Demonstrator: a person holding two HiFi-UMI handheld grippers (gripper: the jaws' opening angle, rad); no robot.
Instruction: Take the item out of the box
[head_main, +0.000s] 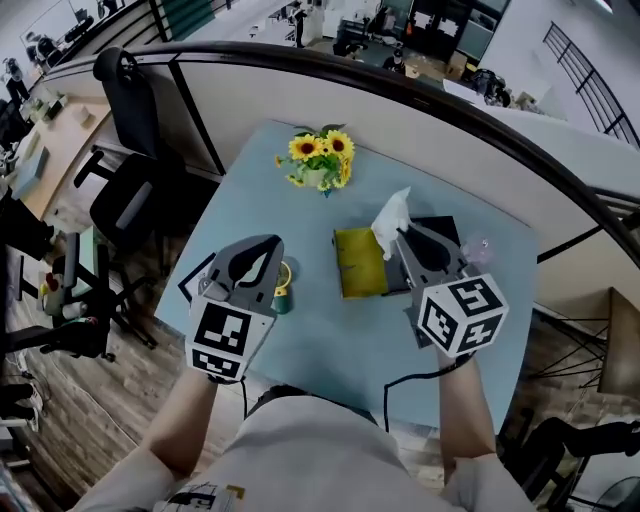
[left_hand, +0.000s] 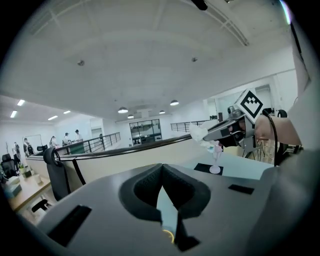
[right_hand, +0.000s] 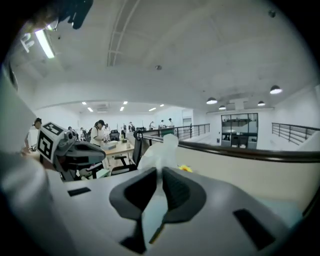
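Note:
An olive-yellow box (head_main: 360, 262) lies flat near the middle of the light blue table (head_main: 330, 340). My right gripper (head_main: 401, 232) hovers at the box's right edge, shut on a white tissue (head_main: 392, 212) that sticks up from between its jaws. In the right gripper view the tissue (right_hand: 160, 150) rises crumpled above the pinched jaws of the right gripper (right_hand: 159, 172). My left gripper (head_main: 270, 243) hangs over the table's left side, its jaws closed together with nothing between them (left_hand: 161, 167). The left gripper view shows the right gripper (left_hand: 220, 131) with the tissue (left_hand: 197, 132).
A pot of sunflowers (head_main: 320, 160) stands at the table's far edge. A small yellow-green cup (head_main: 284, 287) sits under my left gripper. A pink stemmed glass (head_main: 478, 247) stands by a black mat (head_main: 445, 228) at the right. A black office chair (head_main: 130, 190) is left of the table.

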